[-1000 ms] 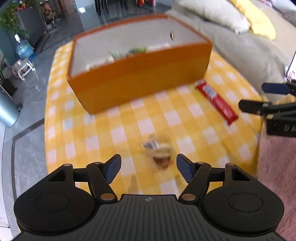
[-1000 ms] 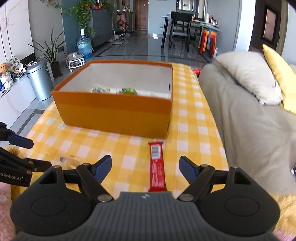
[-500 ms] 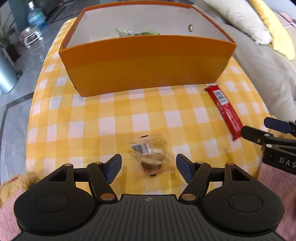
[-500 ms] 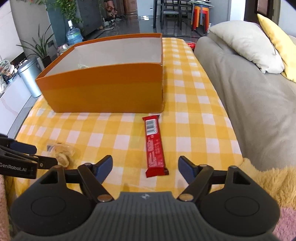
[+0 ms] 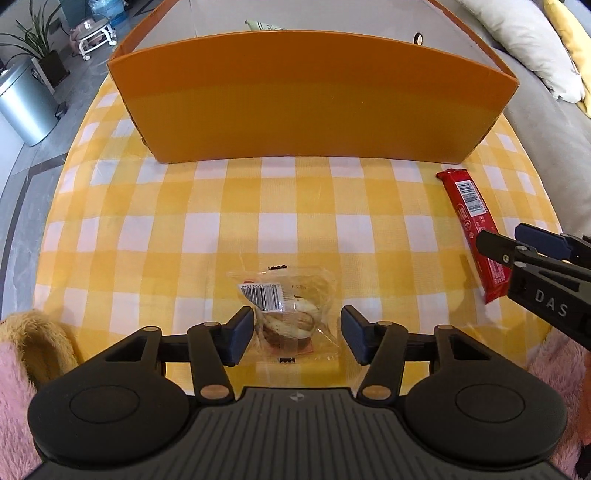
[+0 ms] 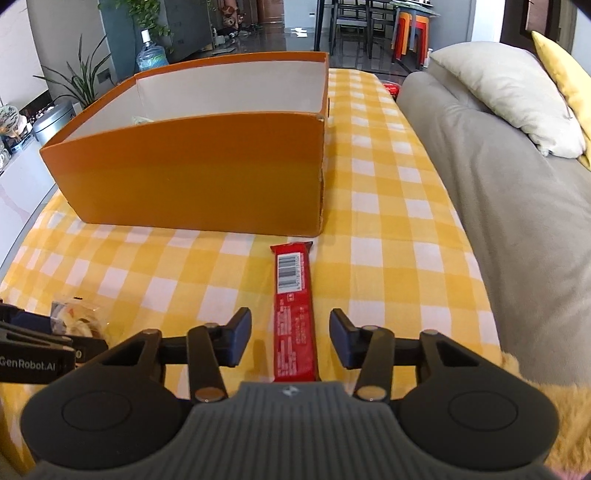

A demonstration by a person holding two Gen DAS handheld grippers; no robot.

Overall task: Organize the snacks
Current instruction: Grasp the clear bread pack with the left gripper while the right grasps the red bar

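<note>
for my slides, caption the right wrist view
Right claw closing around a red snack bar before the orange box.

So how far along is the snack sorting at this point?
Partly done: at least one green-and-white packet already lies inside the orange box. In hand: the left gripper is closing around the clear-wrapped pastry, and the right gripper is closing around the red bar; neither pad presses yet, both snacks still on the checked cloth. Left: grip, lift, and drop both into the box.
</note>
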